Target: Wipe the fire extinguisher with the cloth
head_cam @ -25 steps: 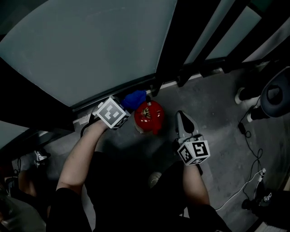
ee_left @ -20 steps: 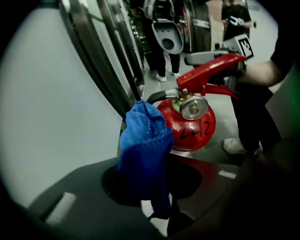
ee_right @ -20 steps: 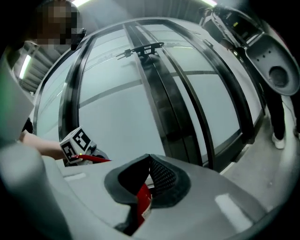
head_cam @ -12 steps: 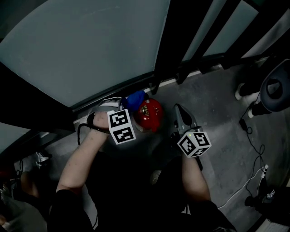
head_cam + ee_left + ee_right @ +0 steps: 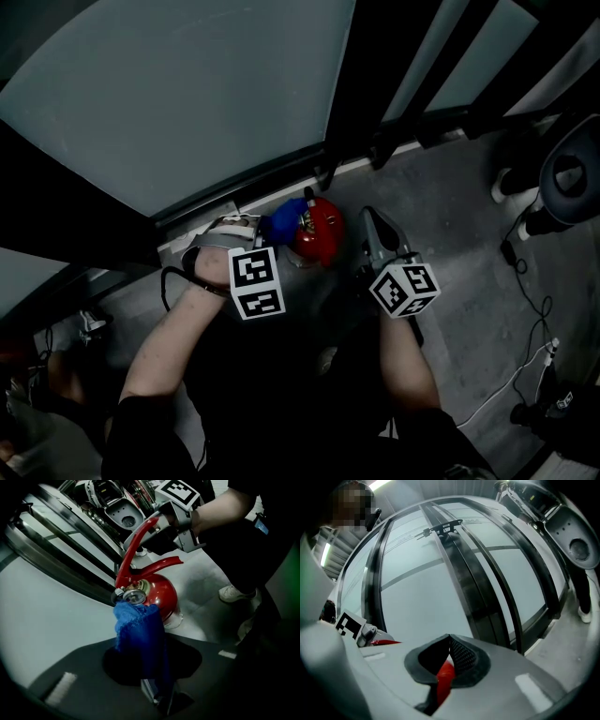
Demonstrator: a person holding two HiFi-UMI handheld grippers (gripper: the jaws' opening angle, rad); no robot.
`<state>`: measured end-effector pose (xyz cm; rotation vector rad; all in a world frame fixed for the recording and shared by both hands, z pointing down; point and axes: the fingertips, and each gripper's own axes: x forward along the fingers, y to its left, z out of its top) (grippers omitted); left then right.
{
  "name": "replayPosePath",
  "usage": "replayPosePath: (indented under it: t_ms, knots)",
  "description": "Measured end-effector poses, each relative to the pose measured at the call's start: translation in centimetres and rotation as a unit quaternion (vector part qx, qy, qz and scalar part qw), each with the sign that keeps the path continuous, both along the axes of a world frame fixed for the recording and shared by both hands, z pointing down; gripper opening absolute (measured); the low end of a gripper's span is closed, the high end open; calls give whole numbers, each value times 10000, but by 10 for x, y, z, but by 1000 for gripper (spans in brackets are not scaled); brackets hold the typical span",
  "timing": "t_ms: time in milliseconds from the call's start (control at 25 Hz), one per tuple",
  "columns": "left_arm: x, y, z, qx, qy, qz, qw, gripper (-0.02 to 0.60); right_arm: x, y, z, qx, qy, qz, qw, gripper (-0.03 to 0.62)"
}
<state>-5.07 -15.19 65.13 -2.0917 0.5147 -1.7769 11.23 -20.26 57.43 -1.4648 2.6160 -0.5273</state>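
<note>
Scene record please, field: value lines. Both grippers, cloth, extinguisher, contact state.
left gripper: shut on the blue cloth
right gripper: shut on the red handle of the fire extinguisher
cloth contact: its top end is pressed against the extinguisher's head, just under the gauge
extinguisher place: on the grey floor, next to the glass wall
wipe state: cloth on the head only, the red body is uncovered

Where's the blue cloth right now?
Left gripper view, centre: the blue cloth is clamped in the left gripper, its top edge against the fire extinguisher just under its red handle.
</note>
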Motion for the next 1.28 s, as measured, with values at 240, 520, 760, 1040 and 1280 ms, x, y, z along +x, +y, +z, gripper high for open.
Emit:
replayPosePath:
  t_ms: [240,520,760,1040,1280]
  knots:
    - [15,26,-2,-313,461,-268,9981,110,-3,-1,-2,2,23,-48,10000,3]
    - [27,41,-2,-582,1044,-782,9897,110,-10,-1,0,-13,43,-141,9999,3]
    - [37,51,-4,-724,1329,-894,9844,109,-13,-2,0,-16,-11,-247,9997,3]
    - [58,72,0,-1084,1776,-701,9756,110,-18,-1,0,-11,-23,-284,9996,3]
    - [51,77,2,-1256,2497,-785,9569,109,-23,0,8,-73,4,-327,9994,3]
